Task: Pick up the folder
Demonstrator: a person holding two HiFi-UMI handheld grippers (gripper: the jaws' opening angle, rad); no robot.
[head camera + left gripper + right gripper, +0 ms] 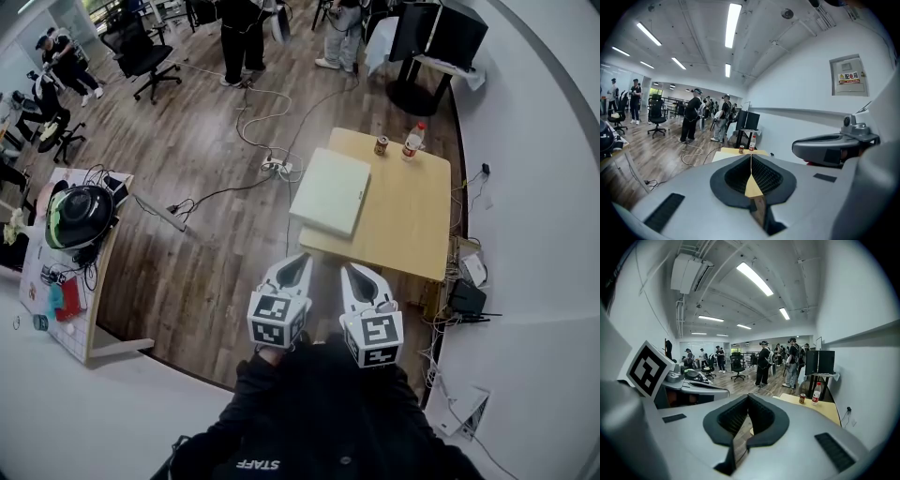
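Observation:
The folder (330,190), pale green-white and shut, lies flat on the near left part of a light wooden table (412,225), overhanging its left edge. Both grippers hover side by side just short of the table's near edge, pointing at it. My left gripper (298,258) is shut with nothing in it; its tips (751,157) meet, and the folder (721,156) shows beyond them. My right gripper (352,269) is also shut and empty, its tips (748,397) closed, with the table (820,409) ahead to the right.
A can (381,145) and a red-capped bottle (412,140) stand at the table's far edge. A power strip with cables (277,167) lies on the floor left of the table. A side table with a helmet (80,216) stands at left. The white wall runs along the right.

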